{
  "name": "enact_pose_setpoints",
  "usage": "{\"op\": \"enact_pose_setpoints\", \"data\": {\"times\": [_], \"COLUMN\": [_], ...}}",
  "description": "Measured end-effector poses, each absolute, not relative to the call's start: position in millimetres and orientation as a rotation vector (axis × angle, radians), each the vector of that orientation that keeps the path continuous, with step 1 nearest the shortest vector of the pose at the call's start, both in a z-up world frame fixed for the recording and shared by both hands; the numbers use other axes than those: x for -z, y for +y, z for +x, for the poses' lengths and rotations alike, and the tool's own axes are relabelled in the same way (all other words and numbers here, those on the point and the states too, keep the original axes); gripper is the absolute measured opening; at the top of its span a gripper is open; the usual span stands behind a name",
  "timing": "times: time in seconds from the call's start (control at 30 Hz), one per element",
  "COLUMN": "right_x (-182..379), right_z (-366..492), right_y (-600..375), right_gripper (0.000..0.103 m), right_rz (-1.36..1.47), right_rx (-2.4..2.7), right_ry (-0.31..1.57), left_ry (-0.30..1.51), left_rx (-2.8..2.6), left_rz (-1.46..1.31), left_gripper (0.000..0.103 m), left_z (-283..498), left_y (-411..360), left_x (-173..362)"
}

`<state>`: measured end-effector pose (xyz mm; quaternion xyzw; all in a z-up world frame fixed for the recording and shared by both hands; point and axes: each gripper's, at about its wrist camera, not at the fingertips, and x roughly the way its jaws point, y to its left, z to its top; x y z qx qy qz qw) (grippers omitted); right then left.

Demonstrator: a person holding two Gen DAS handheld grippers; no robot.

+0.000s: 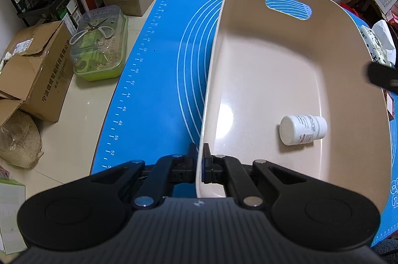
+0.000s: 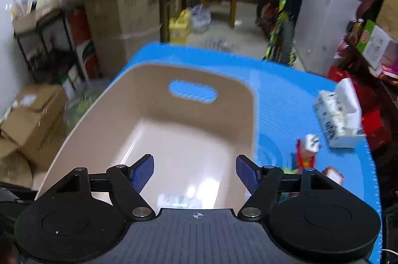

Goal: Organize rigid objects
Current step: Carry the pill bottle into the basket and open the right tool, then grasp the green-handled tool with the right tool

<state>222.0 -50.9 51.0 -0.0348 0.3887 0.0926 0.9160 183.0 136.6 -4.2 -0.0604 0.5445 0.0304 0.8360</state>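
Bottle, white with a printed label, lies on its side on the floor of the beige bin, toward the near right part as I see it from the left wrist; in the right wrist view it is only a blurred pale shape at the near edge of the bin. The bin sits on the blue mat and has a handle slot in its far wall. My left gripper is clenched on the bin's near left rim, one finger outside the wall and one inside. My right gripper hangs released above the bin's near end, its blue-padded fingers spread wide with nothing between them. To the right of the bin on the mat I see a tissue pack, a small white plug and some colourful packets, too blurred to name. Off the mat to the left, cardboard boxes and a clear-lidded green container stand on the tiled floor.
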Motion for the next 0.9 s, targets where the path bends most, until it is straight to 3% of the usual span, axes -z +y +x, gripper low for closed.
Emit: {"op": "enact_pose_setpoints", "data": {"times": [0.33,0.9], "right_x": [-62.1,41.5], "right_z": [191.8,168.1], "right_y": [-130.3,-163.1], "right_gripper": [0.081,0.081], "right_rz": [-0.056,0.068], "right_rx": [-0.088,0.013], "right_ry": [0.717,0.88], "left_ry": [1.155,1.154], "left_rx": [-0.062,-0.061], "left_rz": [-0.142,-0.151], "left_gripper": [0.005,0.005], "left_z": [183.4,183.2], "left_y": [138.2,141.1], "left_x": [5.4,5.2]}}
